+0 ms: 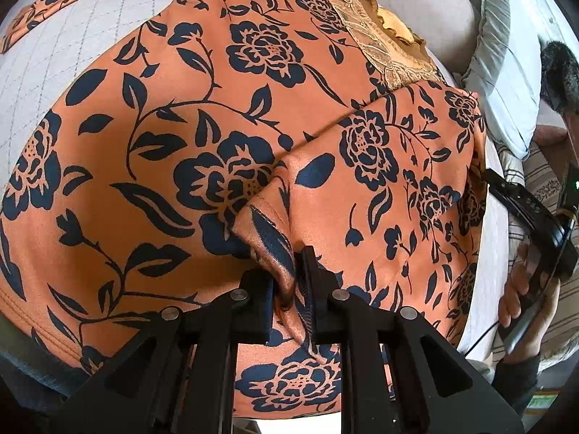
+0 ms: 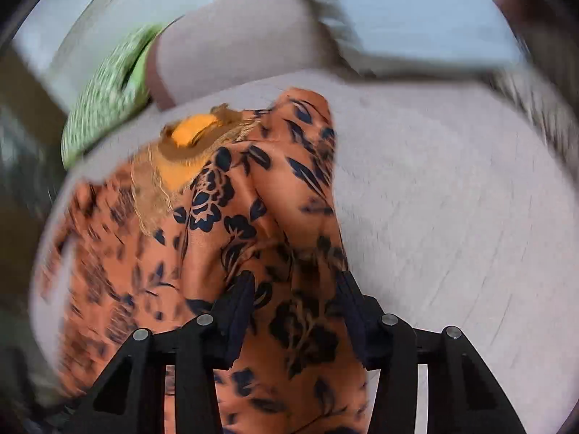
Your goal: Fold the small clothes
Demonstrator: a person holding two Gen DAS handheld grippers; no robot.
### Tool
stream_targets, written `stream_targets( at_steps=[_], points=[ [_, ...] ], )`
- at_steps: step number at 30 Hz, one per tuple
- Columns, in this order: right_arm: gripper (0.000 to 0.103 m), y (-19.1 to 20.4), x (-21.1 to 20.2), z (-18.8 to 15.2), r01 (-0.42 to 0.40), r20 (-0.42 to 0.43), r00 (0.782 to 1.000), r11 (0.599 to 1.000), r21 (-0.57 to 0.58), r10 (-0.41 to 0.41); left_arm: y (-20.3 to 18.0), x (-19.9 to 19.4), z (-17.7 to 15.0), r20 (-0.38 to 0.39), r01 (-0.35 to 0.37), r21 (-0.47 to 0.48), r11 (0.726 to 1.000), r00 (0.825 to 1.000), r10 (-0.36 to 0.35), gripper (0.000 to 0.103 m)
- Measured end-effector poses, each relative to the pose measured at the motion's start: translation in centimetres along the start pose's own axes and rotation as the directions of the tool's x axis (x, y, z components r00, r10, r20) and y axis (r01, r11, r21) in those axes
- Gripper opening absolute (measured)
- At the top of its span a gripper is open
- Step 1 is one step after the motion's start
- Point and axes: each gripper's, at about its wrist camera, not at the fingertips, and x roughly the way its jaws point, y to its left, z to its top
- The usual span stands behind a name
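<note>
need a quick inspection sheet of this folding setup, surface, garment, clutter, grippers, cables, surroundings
surface: pale quilted bed cover, mostly bare to the garment's right in the right wrist view.
job's things: orange floral garment spread flat, one side folded over; lace collar at the far end.
clutter: green patterned cloth near the collar, blurred.
grippers: left gripper shut on a bunched fold of the garment; right gripper open, fabric between its jaws but not pressed.
cables: thin dark cable below the person's hand.
surroundings: pillows at the head of the bed; striped fabric beside the bed.
</note>
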Motion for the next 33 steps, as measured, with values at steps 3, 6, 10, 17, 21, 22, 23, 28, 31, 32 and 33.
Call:
stream_targets(
  at_steps=[3,6,10,17,21,22,23,28,31,32,33],
  points=[
    [0.047,2.0,2.1,0.9,0.130,-0.002,0.991,0.965,-0.230,-0.134,-0.5,0.2,0.0,0.004,-0.016,0.007,1.000,1.000,0.016,0.016],
    [0.045,2.2,4.1,0.6,0.185,-0.006,0.980,0.933,-0.310,-0.197,-1.1,0.3,0.2,0.001,-0.015,0.024,1.000,1.000,0.015,0.025],
    [0.025,2.8,4.7,0.5,0.320,0.077,0.946,0.869,-0.378,-0.315,-1.8,0.4,0.2,0.012,-0.052,0.073,0.996,0.999,0.052,0.023],
    [0.011,-2.9,0.0,3.4,0.165,0.058,0.986,0.977,-0.132,-0.158,-0.1,-0.9,0.9,-0.012,0.038,0.027,0.999,0.999,-0.038,0.005],
    [0.011,-7.1,2.5,4.0,0.041,-0.079,0.996,0.998,0.039,-0.038,0.6,-2.1,1.9,0.015,0.150,0.000,0.989,0.989,-0.150,0.005],
    [0.011,-8.5,3.2,4.0,-0.003,-0.113,0.993,0.993,0.117,0.017,1.1,-2.4,2.3,0.011,0.196,-0.025,0.980,0.981,-0.196,0.005],
    [0.011,-9.2,3.2,3.8,-0.021,-0.113,0.993,0.987,0.157,0.039,1.8,-2.6,2.5,0.002,0.241,-0.053,0.969,0.970,-0.242,0.005],
    [0.011,-8.3,1.5,4.0,-0.026,-0.071,0.997,0.993,0.119,0.035,2.8,-1.3,2.9,-0.049,0.250,-0.111,0.962,0.965,-0.257,0.005],
    [0.012,-7.6,1.3,3.3,-0.016,-0.114,0.993,0.992,0.125,0.031,2.7,-0.2,2.6,-0.081,0.178,-0.112,0.978,0.979,-0.187,0.005],
    [0.012,-7.2,0.5,3.1,-0.046,-0.108,0.992,0.990,0.136,0.061,2.7,-0.4,2.5,-0.077,0.168,-0.110,0.980,0.981,-0.176,0.007],
    [0.013,-6.9,-0.2,3.0,-0.065,-0.098,0.992,0.989,0.135,0.079,2.4,-0.5,2.4,-0.069,0.161,-0.102,0.982,0.983,-0.168,0.008]
  ],
)
